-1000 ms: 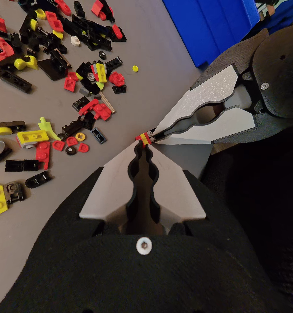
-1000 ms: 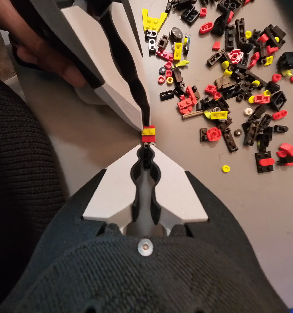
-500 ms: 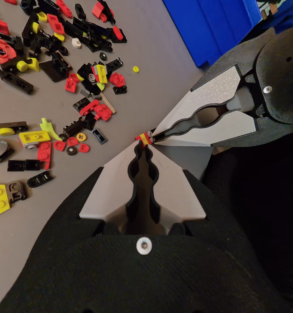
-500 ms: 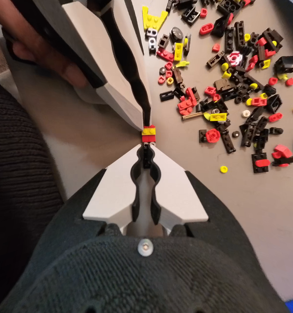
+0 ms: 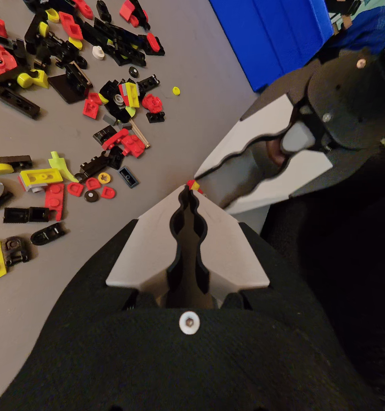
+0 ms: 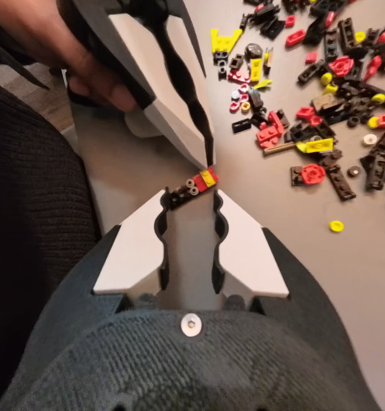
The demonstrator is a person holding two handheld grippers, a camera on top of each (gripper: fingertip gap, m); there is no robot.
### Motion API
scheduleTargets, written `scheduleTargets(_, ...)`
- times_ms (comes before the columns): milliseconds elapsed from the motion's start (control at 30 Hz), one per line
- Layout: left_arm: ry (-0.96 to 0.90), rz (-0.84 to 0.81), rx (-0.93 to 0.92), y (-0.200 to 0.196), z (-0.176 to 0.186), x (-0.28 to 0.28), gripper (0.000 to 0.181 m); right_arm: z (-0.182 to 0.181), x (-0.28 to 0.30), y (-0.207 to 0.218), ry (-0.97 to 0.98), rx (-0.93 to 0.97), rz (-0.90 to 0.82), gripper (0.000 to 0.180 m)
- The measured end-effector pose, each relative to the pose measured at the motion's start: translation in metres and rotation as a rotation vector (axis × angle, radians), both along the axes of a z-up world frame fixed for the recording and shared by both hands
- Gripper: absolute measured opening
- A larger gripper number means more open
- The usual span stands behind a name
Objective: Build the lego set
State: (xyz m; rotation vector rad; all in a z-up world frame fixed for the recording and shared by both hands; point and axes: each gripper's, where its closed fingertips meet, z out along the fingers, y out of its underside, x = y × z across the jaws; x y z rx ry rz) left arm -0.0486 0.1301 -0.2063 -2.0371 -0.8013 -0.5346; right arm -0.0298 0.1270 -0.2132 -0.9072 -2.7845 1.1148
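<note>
- Your left gripper [image 5: 189, 189] has its fingers pressed together at the tips, pinching the red end of the small lego assembly [image 6: 198, 184]. From its own camera only a sliver of red and yellow peeks out just past the tips.
- Your right gripper [image 6: 190, 195] is spread wide, with a clear gap between its two fingers.
- The assembly is a short stack: red and yellow plates at one end, a black piece with two small grey studs at the other. It hangs tilted above the grey table [image 6: 276, 255], off the surface.
- The black end of the assembly lies against the tip of your right gripper's left finger; the other finger stands apart from it.
- Seen from the right wrist, your left hand [image 6: 80, 66] wraps the left gripper's body from the upper left.
- Loose pieces [image 5: 111, 124] in red, black and yellow are scattered over the table, well apart from the grippers.
- A single small yellow round stud [image 6: 336, 226] lies alone, nearer you than the pile.
- A blue bin [image 5: 271, 37] stands at the table's far edge.
</note>
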Motion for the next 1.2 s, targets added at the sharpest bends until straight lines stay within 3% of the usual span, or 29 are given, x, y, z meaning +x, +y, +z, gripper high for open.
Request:
scheduleTargets(133, -0.008, -0.012, 0.008, 0.001, 0.001, 0.002, 0.0, -0.002, -0.002, -0.004, 0.066, 0.059, -0.025, 0.042)
scheduleTargets(367, -0.005, -0.022, 0.013, -0.003, 0.004, 0.003, 0.004, -0.005, -0.007, 0.004, 0.132, 0.118, -0.002, 0.018)
scheduleTargets(533, -0.006, -0.022, 0.021, -0.004, 0.006, 0.003, 0.008, -0.005, -0.011, 0.01, 0.12, 0.113, -0.02, 0.014)
scheduleTargets(700, -0.013, -0.009, 0.022, -0.004, 0.006, 0.002, 0.021, -0.002, -0.015, 0.016, 0.17, 0.152, -0.011, 0.014)
scheduleTargets(900, -0.185, 0.041, 0.153, -0.001, 0.02, 0.0, 0.024, 0.026, -0.017, 0.006, 0.282, 0.016, 0.047, 0.014)
scheduleTargets(1000, -0.283, 0.023, 0.238, 0.001, 0.031, 0.005, 0.009, 0.034, -0.015, 0.003, 0.333, -0.015, 0.083, 0.014)
scheduleTargets(1200, -0.325, 0.013, 0.295, 0.0, 0.038, 0.006, 0.008, 0.039, -0.016, 0.001, 0.391, -0.034, 0.097, 0.016)
